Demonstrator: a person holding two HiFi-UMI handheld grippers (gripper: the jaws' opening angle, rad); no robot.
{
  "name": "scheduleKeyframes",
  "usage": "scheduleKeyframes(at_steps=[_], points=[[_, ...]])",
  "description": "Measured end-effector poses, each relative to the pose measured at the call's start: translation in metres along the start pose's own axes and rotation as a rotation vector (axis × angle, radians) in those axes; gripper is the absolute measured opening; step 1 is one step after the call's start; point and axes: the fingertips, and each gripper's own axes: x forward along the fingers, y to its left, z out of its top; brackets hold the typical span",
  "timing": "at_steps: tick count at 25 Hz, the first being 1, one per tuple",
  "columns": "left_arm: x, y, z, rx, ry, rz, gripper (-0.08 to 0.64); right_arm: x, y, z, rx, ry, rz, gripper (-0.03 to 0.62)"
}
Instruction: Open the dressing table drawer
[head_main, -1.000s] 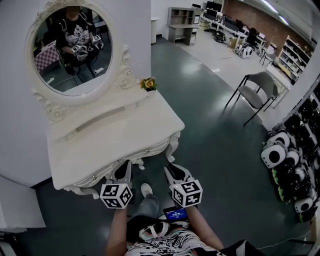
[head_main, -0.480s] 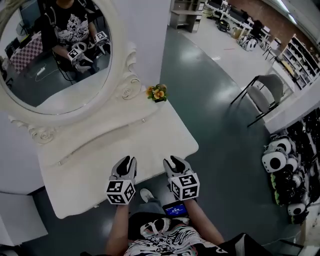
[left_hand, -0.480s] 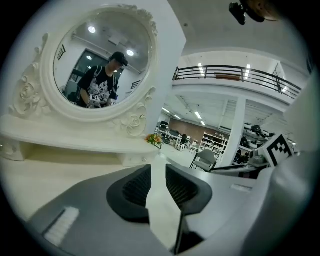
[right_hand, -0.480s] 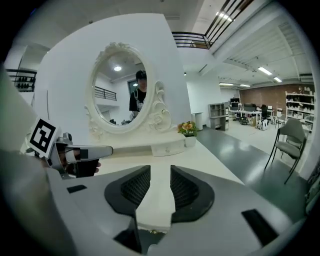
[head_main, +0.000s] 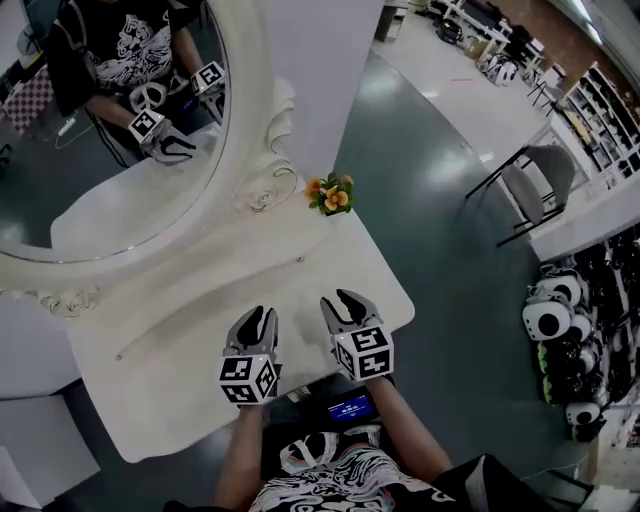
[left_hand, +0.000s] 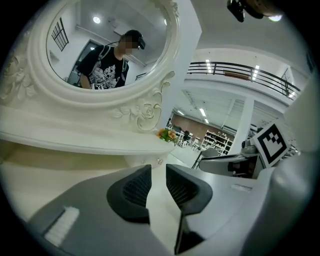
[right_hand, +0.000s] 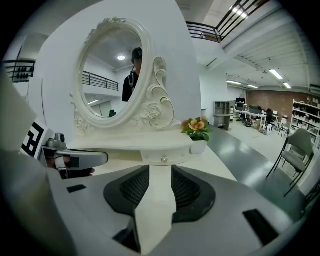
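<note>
The white dressing table (head_main: 200, 360) carries a big oval mirror (head_main: 110, 140) above a low shelf. A small drawer with a round knob (right_hand: 164, 159) sits in that shelf's front, and the knob (left_hand: 159, 161) also shows in the left gripper view. Both grippers hover over the table top and point at the shelf, well short of the knob. My left gripper (head_main: 256, 320) (left_hand: 158, 171) is open with a narrow gap and nothing in it. The jaws of my right gripper (head_main: 341, 303) (right_hand: 160, 172) are opening, also with nothing between them. The table's front apron is hidden in the head view.
A small pot of orange flowers (head_main: 330, 193) (right_hand: 198, 128) stands at the shelf's right end. A grey chair (head_main: 530, 190) and a row of black and white machines (head_main: 560, 330) stand on the floor to the right. The mirror reflects the person and both grippers.
Both grippers have come from below the table's front edge to over its top, toward the mirror. The head view has closed in on the table. The right jaws stand wider apart.
</note>
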Motion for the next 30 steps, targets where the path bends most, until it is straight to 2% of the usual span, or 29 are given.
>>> scheduleKeyframes(at_steps=[16,23,27,30], points=[[0.044,0.031,-0.004,-0.051,0.034,0.079,0.084,0.087,-0.004,0.004,-0.029,0.061,0.103,0.132],[0.067,0.045,-0.019,-0.078,0.081,0.094,0.078,0.13,-0.007,0.003,-0.083,0.08,0.112,0.138],[0.07,0.049,-0.024,-0.087,0.094,0.097,0.07,0.143,-0.006,0.003,-0.11,0.09,0.122,0.102],[0.07,0.051,-0.024,-0.094,0.098,0.104,0.067,0.144,-0.002,0.004,-0.12,0.099,0.135,0.1]])
